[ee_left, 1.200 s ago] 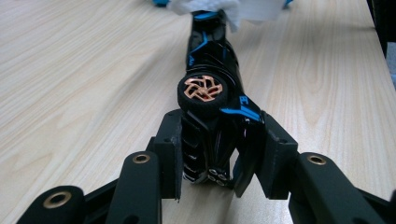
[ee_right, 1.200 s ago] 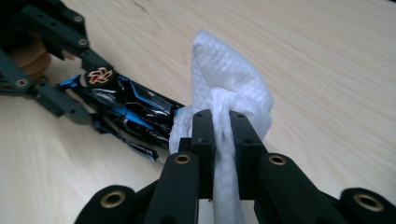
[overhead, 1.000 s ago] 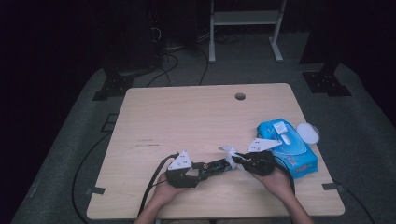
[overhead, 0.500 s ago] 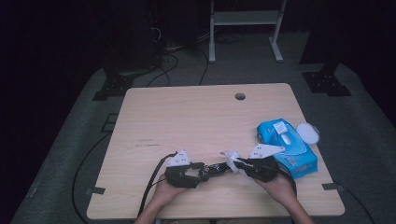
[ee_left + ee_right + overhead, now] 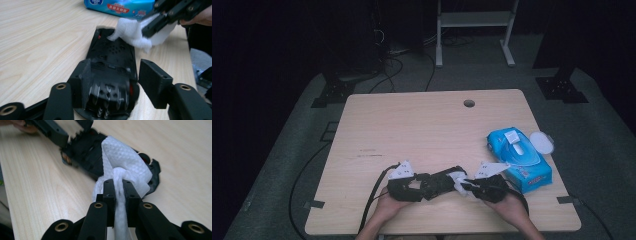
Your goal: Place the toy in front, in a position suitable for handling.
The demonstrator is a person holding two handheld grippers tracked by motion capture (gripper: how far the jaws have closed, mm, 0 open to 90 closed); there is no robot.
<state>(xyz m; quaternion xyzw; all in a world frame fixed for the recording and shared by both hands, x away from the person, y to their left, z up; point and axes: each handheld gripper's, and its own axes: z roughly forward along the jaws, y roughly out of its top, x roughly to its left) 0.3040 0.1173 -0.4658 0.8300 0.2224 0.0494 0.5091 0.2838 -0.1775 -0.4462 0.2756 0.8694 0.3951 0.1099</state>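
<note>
Wipe [image 5: 125, 167], pinched in the right claw [image 5: 119, 192], presses on the far end of the black device [image 5: 110, 75] lying on the tabletop [image 5: 422, 125]. Left claw [image 5: 112, 82] has just been opening, its jaws now slack around the device's near end, so wiping likely continues unbraced.

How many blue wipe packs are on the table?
1. The blue wipe pack lies near the table's right edge, just beyond the right gripper. Nothing suggests another is hidden.
</note>
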